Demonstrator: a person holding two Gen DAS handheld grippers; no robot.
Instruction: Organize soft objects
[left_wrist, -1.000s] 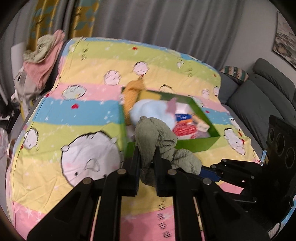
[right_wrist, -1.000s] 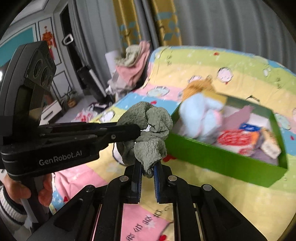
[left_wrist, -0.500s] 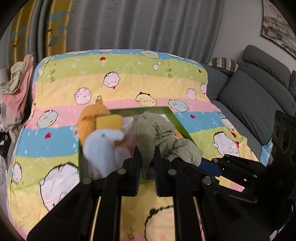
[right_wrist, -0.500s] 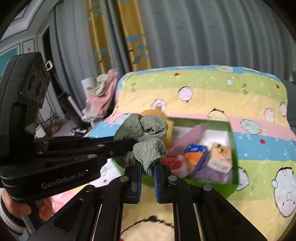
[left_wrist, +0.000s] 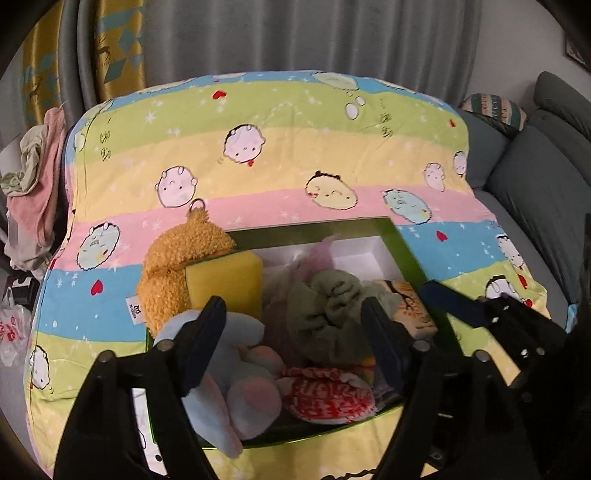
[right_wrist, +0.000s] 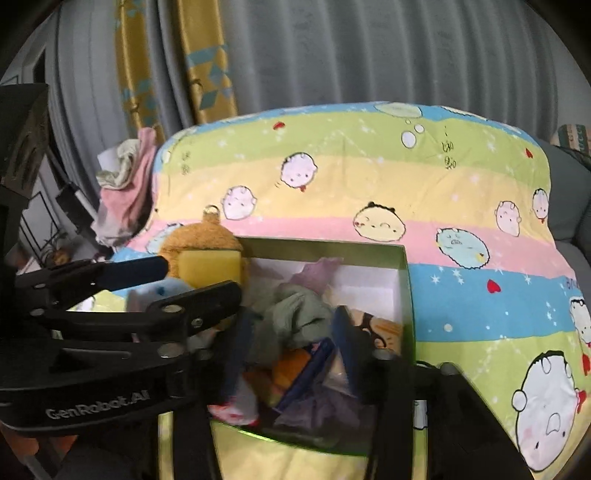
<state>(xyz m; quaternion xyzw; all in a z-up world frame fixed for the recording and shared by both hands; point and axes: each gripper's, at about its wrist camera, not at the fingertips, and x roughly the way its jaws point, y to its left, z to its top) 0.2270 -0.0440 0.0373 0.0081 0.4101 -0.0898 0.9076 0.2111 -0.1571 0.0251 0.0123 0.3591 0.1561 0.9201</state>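
both claws just opened; crumpled fuzzy green cloth (left_wrist: 328, 314) in box (left_wrist: 406, 251).

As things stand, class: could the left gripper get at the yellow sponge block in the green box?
Probably yes: the yellow sponge sits uncovered just ahead of the left gripper, whose jaws have just been opening, empty.

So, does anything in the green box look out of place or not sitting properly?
Yes. The orange plush toy hangs over the left rim of the green box, partly outside it. The green cloth lies loosely crumpled on top.
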